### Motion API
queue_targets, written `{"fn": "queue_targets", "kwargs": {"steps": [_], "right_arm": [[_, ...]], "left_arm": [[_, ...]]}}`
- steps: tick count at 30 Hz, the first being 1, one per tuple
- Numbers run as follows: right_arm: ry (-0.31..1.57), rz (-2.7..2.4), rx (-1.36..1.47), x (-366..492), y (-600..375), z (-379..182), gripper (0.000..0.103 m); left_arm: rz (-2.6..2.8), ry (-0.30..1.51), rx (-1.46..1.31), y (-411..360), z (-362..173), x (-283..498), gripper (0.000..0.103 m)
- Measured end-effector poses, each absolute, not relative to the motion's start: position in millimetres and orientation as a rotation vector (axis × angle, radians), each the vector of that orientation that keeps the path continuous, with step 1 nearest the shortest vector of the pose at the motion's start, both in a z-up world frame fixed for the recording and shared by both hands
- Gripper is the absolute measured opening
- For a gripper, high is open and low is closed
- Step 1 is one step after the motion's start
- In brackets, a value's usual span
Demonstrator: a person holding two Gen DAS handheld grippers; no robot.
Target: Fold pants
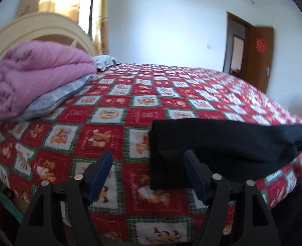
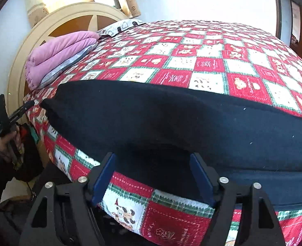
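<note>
My left tongs (image 1: 147,169) and right tongs (image 2: 152,171) both gape empty at the near bed (image 1: 114,94) edge where the black pants (image 2: 171,119) lie flat lengthwise; next I'd pinch an end and fold over.

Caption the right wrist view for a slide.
Open right gripper at the bed's edge, facing black pants laid across the checkered quilt.

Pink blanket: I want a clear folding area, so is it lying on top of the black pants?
No, the pink blanket sits by the headboard, apart from the black pants.
</note>
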State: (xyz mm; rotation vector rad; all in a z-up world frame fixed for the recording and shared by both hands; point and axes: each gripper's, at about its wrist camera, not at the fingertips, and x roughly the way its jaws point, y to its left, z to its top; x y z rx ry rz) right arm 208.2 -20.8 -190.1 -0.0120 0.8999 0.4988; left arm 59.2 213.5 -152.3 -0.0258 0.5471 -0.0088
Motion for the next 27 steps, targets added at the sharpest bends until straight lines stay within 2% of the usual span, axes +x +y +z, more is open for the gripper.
{"fn": "queue_targets", "kwargs": {"steps": [5,11,12,15,27], "right_arm": [[0.889,0.492,0.004,206,-23,-190,0.075],[0.866,0.475,0.044,207,-30,-190,0.075],[0.861,0.470,0.044,207,-31,-191,0.075],[0.838,0.443,0.003,206,-32,-195,0.075],[0.795,0.411,-0.067,208,-36,-200,0.074]], "left_arm": [[-0.054,0.567,0.107,184,-164,77,0.073],[-0.089,0.623,0.076,178,-180,97,0.038],[-0.095,0.620,0.059,179,-181,97,0.027],[-0.140,0.595,0.013,187,-179,90,0.017],[-0.185,0.577,0.103,182,-180,83,0.016]]}}
